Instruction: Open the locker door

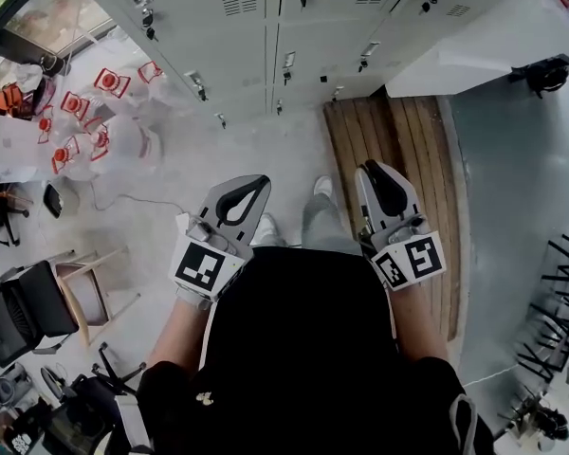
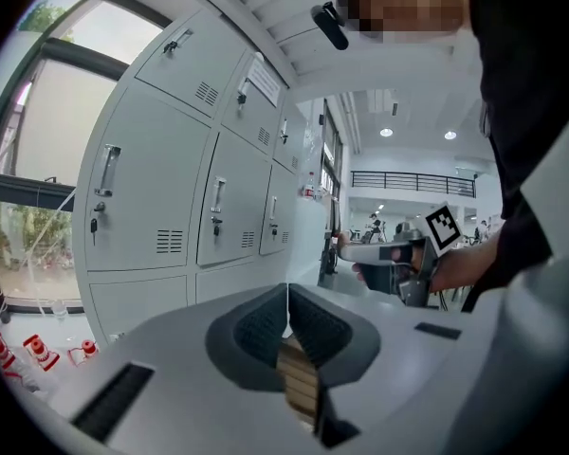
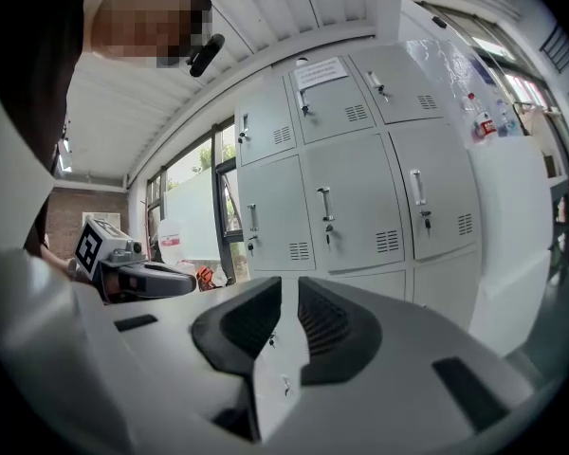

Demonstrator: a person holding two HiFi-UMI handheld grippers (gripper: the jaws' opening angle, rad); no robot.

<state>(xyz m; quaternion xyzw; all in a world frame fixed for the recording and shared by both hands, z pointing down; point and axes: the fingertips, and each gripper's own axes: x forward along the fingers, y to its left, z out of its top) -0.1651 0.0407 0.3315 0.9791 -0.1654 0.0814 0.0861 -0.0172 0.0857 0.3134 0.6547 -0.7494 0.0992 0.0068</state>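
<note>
A bank of grey metal lockers (image 1: 247, 27) with small handles and keys stands ahead of me, all doors closed. The same lockers (image 2: 152, 197) fill the left of the left gripper view, and the lockers (image 3: 351, 207) fill the middle of the right gripper view. My left gripper (image 1: 256, 190) is held at waist height, well short of the doors, shut with nothing in it. My right gripper (image 1: 372, 173) is level with it, also shut and empty. In its own view the left gripper (image 2: 286, 297) has its pads meeting. The right gripper (image 3: 289, 297) shows only a thin slit.
A wooden platform (image 1: 398, 159) lies on the floor to the right below the lockers. A white cabinet (image 1: 484, 45) stands at the far right. Several red-capped plastic jugs (image 1: 85, 112) sit at the left. A dark chair (image 1: 28, 311) and a stool (image 1: 90, 287) are near left.
</note>
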